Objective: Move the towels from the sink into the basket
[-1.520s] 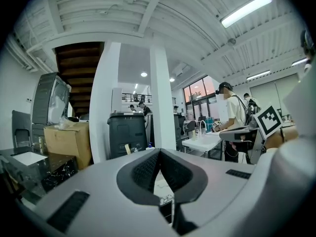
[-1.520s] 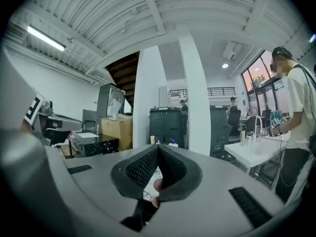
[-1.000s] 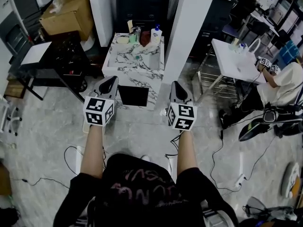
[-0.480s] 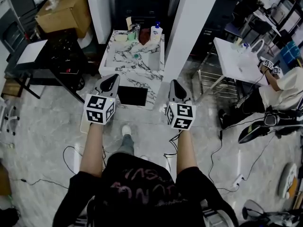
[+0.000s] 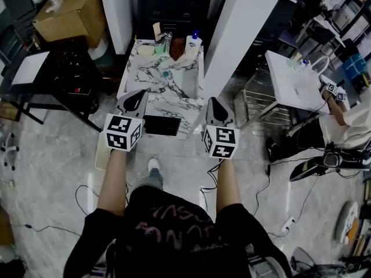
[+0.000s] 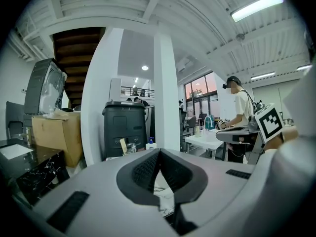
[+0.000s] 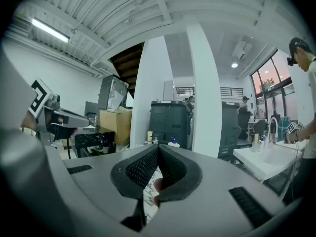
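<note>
Sink point(image 5: 152, 68) contents, upper centre of head view: too small to identify. Pale object point(image 5: 102, 155) at left centre: partly hidden behind left gripper point(image 5: 138, 96). Person point(image 5: 355, 119): cut off at right edge.

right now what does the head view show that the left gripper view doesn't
Only the head view: the sink basin from above, the floor with its cables, and the wearer's forearms.
Only the left gripper view: the ceiling strip light, the dark stair underside and the windows.
Both: the left gripper with its jaws shut, the black bin, the cardboard box and the white column.
</note>
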`<action>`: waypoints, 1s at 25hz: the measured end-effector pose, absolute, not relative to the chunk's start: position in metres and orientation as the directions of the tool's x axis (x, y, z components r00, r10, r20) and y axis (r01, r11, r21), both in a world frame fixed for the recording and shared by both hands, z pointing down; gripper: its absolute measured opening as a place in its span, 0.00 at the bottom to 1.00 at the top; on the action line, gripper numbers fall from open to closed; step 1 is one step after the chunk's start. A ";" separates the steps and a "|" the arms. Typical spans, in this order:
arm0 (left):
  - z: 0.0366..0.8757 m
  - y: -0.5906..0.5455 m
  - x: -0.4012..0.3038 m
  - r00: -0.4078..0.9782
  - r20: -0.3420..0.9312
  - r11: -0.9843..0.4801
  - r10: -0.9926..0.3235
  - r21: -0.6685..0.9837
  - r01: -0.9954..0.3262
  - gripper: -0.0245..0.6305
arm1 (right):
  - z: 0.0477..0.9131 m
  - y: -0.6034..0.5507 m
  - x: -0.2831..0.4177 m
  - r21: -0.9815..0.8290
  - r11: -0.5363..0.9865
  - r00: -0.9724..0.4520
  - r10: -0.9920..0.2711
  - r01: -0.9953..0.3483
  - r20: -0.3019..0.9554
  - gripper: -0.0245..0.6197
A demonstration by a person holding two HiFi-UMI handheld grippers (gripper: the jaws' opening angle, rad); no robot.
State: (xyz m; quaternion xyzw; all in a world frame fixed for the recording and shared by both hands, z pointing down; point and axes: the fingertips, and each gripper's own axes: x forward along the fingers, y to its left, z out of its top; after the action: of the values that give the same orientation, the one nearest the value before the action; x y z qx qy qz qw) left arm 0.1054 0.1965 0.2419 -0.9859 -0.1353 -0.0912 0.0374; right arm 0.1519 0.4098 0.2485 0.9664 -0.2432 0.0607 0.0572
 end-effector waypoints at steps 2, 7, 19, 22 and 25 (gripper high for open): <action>0.245 0.190 0.123 0.942 0.196 -0.958 0.271 -0.042 0.284 0.04 | 0.248 0.400 0.168 0.090 -0.877 0.877 -0.458 -0.473 0.149 0.06; 0.253 0.167 0.166 0.931 0.213 -0.951 0.298 -0.022 0.310 0.04 | 0.248 0.376 0.212 0.086 -0.889 0.887 -0.432 -0.449 0.163 0.06; 0.249 0.121 0.247 0.908 0.206 -0.927 0.366 -0.006 0.375 0.04 | 0.236 0.334 0.279 0.090 -0.920 0.918 -0.365 -0.381 0.155 0.06; 0.249 0.117 0.258 0.905 0.205 -0.924 0.374 -0.006 0.383 0.04 | 0.236 0.331 0.288 0.087 -0.924 0.921 -0.356 -0.372 0.156 0.06; 0.251 0.116 0.267 0.902 0.206 -0.922 0.379 -0.002 0.388 0.04 | 0.238 0.329 0.296 0.091 -0.924 0.922 -0.353 -0.370 0.161 0.06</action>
State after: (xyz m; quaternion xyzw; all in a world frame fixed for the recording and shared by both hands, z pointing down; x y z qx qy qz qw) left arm 0.2674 0.1165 0.2507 -0.9750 -0.1966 -0.1014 0.0213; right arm 0.2957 0.3294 0.2380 0.9783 -0.1849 0.0711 0.0602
